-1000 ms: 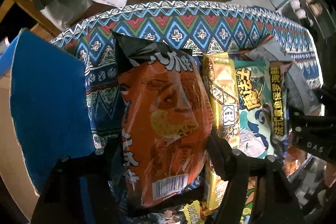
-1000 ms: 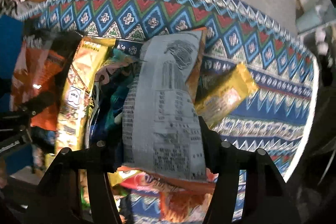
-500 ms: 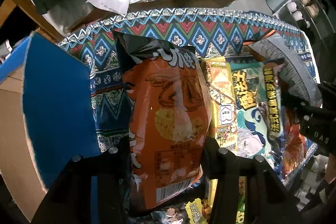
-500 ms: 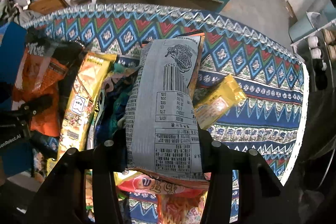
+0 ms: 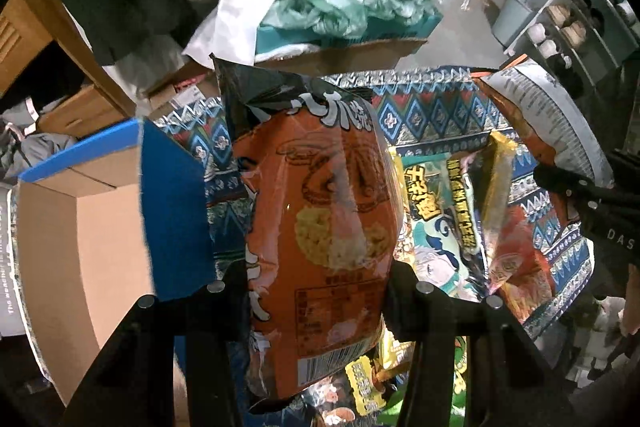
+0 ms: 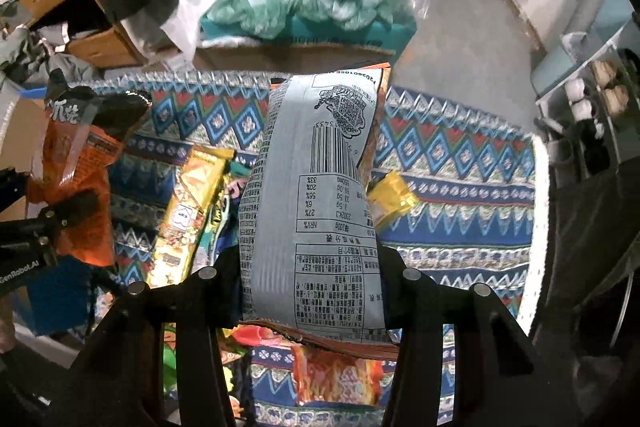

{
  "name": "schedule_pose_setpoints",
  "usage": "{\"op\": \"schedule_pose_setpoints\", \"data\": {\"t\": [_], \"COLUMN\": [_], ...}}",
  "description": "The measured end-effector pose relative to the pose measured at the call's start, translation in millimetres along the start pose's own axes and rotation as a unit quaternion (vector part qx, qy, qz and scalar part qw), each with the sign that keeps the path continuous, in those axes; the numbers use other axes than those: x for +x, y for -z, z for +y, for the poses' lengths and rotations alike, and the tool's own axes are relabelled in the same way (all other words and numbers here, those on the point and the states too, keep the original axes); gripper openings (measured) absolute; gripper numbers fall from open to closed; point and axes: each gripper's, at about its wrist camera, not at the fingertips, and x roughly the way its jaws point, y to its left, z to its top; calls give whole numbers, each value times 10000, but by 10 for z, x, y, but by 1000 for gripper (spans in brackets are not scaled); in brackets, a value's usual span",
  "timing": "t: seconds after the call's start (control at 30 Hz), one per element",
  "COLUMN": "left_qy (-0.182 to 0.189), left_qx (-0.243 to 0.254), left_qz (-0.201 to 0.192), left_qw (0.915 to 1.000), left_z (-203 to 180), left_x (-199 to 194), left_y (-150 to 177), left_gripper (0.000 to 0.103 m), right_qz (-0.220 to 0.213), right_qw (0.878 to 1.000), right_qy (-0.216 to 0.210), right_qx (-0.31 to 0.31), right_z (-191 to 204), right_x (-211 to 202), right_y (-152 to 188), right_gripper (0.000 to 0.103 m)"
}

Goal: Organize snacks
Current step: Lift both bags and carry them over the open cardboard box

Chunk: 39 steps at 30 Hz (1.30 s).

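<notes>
Patterned cloth [image 6: 460, 187] covered the counter; cardboard box [image 5: 72, 247] with blue flaps stood open at its left edge; loose snack packs [image 5: 440, 227] lay scattered on the cloth, among them a long yellow pack [image 6: 188, 211] and a small yellow packet [image 6: 394, 197]; left tongs [image 5: 316, 287] were clamped on an orange snack bag [image 5: 320, 227], held clear above the cloth beside the box; right tongs [image 6: 310, 275] were clamped on a grey snack bag [image 6: 316, 207], printed back up, above the pile.

left claw [image 5: 316, 291] and right claw [image 6: 310, 279] both clamped, pointing steeply down
</notes>
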Motion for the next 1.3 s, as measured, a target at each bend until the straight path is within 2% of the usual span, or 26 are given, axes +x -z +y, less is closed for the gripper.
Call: {"op": "schedule_pose_setpoints", "data": {"t": [0.37,0.57,1.07,1.3], "left_qy": [-123,-114,-97,-114], "left_qx": [37,17,-313,-581], "left_qz": [-541,-748,-889,-912], "left_qw": [9985,9971,9955,9941], "left_z": [150,225,614,917], "left_x": [-549,-777,-1025,-1096], "left_y": [41,72,351,477], "left_gripper": [50,50,50,50], "right_qz": [-487,-621,-839,-747], "right_qw": [9987,9977,9926,9891], "right_qy": [0,-153,-564,-756], "right_qx": [-147,-220,-670,-1021], "right_z": [123,257,806,1216], "right_x": [-445,-600,-875,-808], "right_y": [59,95,78,-9], "right_gripper": [47,47,47,47]}}
